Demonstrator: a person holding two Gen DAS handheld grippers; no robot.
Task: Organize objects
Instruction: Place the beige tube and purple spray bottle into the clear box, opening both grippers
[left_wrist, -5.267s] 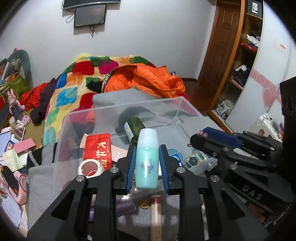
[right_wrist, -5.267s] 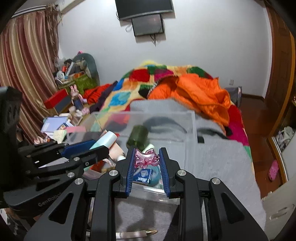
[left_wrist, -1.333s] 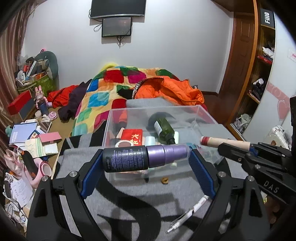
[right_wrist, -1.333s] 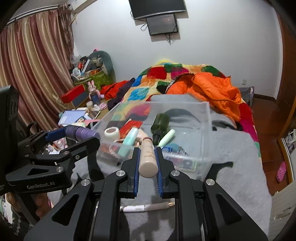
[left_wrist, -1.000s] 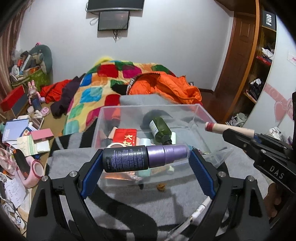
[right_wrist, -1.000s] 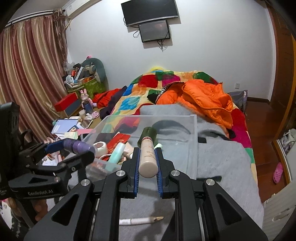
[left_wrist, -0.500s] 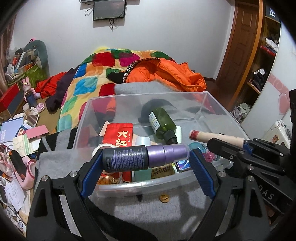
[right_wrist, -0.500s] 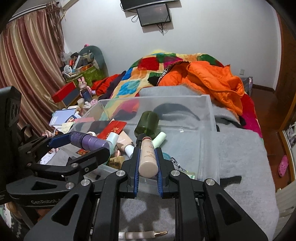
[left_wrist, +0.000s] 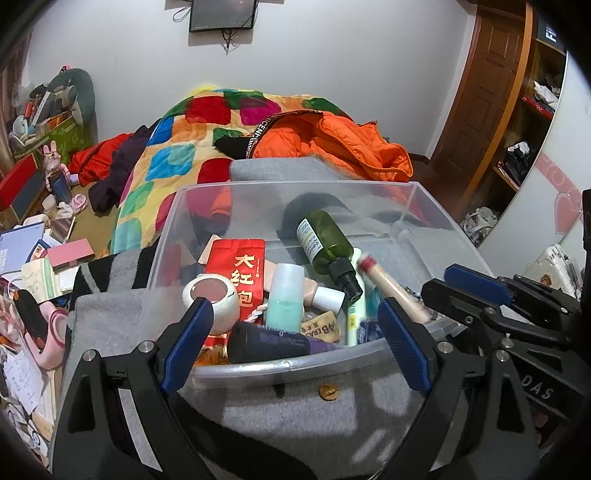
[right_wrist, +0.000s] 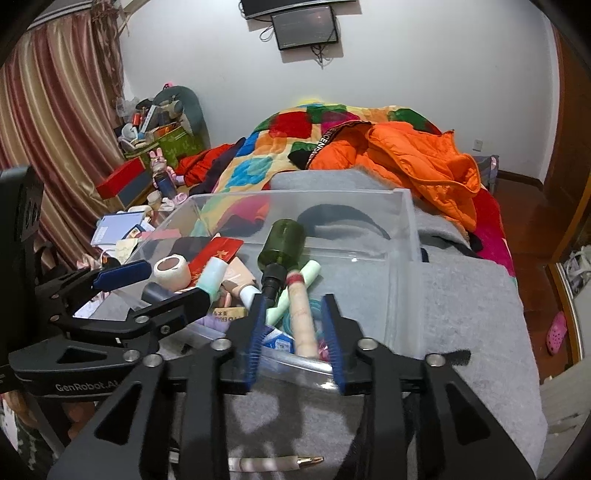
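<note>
A clear plastic bin (left_wrist: 443, 210) sits on the grey blanket and holds several toiletries. My left gripper (left_wrist: 295, 347) is open just over its near rim; the dark purple bottle (left_wrist: 273, 343) lies in the bin below it. My right gripper (right_wrist: 293, 338) is open at the bin's near rim (right_wrist: 402, 206); the beige tube with a red band (right_wrist: 301, 314) lies free between its fingers, tilted inside the bin. A green bottle (left_wrist: 325, 240) lies in the middle, also in the right wrist view (right_wrist: 282, 243). The right gripper also shows in the left wrist view (left_wrist: 476, 288).
A pen (right_wrist: 273, 461) lies on the grey blanket (right_wrist: 461, 332) near me. A small brown bit (left_wrist: 328, 391) lies in front of the bin. An orange jacket (left_wrist: 332, 144) and patchwork quilt lie behind. Clutter covers the floor at left (left_wrist: 33, 258).
Both grippers have opened. The purple bottle has dropped from the left gripper into the bin, and the beige tube has left the right gripper's hold and lies in the bin.
</note>
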